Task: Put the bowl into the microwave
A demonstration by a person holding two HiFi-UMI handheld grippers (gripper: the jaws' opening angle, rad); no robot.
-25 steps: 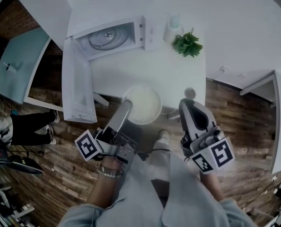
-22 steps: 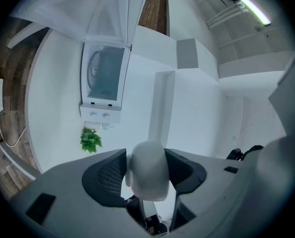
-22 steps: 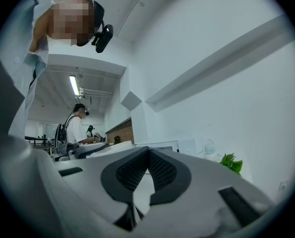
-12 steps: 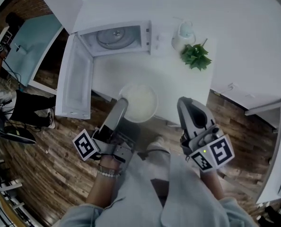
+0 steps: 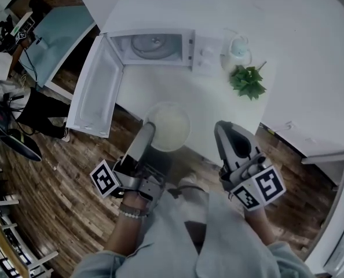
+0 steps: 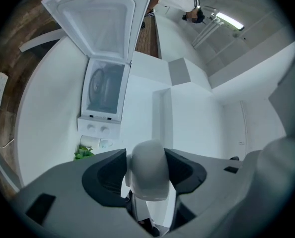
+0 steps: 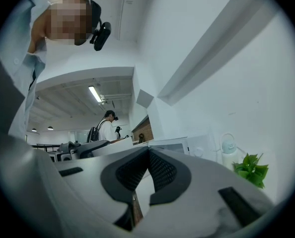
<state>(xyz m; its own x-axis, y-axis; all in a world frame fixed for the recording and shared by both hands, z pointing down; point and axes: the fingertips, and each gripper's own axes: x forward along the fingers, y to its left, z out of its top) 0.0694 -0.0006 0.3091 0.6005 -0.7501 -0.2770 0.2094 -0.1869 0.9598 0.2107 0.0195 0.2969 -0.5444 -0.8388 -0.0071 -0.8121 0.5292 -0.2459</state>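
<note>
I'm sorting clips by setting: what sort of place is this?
Probably a mock kitchen corner in an open office or lab: a microwave on a white table, a kettle, and people with gear behind.

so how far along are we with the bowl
Done: microwave door open, left gripper clamped on the rim of the bowl. In hand: carrying it above the table. Left: setting it inside the microwave. The right gripper is shut, empty.
</note>
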